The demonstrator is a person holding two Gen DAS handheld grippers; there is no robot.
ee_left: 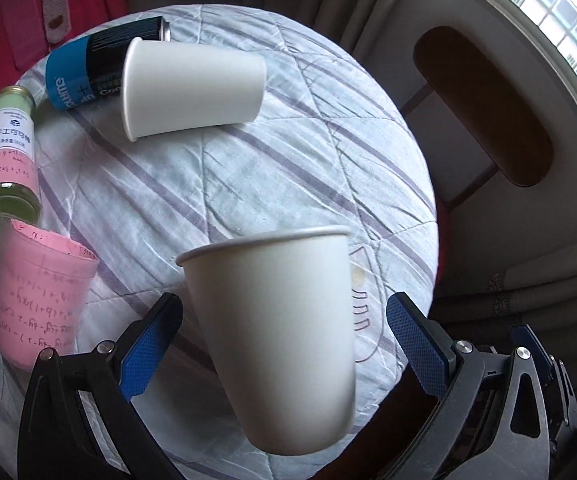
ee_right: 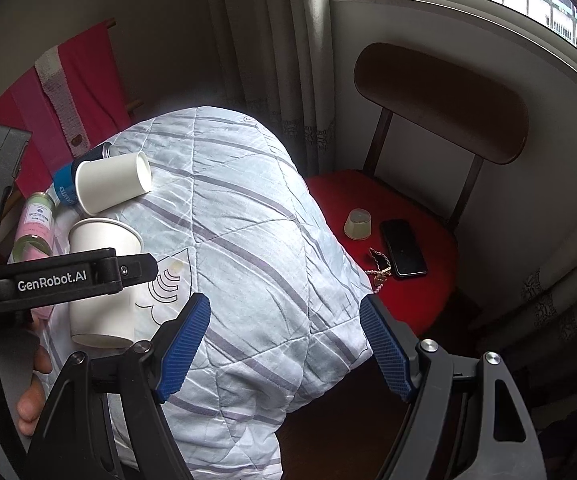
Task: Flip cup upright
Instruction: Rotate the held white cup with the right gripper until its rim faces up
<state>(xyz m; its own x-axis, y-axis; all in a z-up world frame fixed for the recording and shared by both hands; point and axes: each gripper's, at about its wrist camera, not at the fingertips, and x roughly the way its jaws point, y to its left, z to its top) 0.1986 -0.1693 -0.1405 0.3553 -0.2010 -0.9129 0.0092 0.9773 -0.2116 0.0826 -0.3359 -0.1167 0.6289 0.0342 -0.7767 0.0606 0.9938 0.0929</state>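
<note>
Near edge of the quilted, pale blue striped tablecloth (ee_left: 248, 184): a plain white paper cup (ee_left: 276, 328) stands mouth up, rim level or nearly so, between the blue-padded fingers of the left gripper (ee_left: 284, 348). Jaws spread wide; a clear gap shows on the right side, and on the left the pad sits close to the cup wall, contact not certain. Cup looks free of any clamp. Right wrist view confirms the same cup (ee_right: 102, 280) base down on the cloth, with the left gripper's black body crossing in front of it. Judgement: this cup is already righted and is being let go, or has just been set.

Second white paper cup (ee_left: 192, 90) lies on its side toward the far edge, mouth facing the left side of the table, resting against a blue and black spray can (ee_left: 88, 68) that also lies flat. The can probably stops it rolling. Inside cannot be seen from either view. If the task covers both cups, this one is likely next.

Left edge: a lying glass jar with pink handwritten paper wrap (ee_left: 4, 160), pale green contents, and beside it a loose pink paper sleeve (ee_left: 36, 296) standing like a tube, open top, nothing seen inside.

Right gripper (ee_right: 288, 344) hangs over the near right corner, jaws wide apart, nothing between them. Idle, clear of the work.

Beyond the table: red chair seat (ee_right: 428, 208) carrying a small upturned cup (ee_right: 358, 224), black phone (ee_right: 403, 248), keys.
</note>
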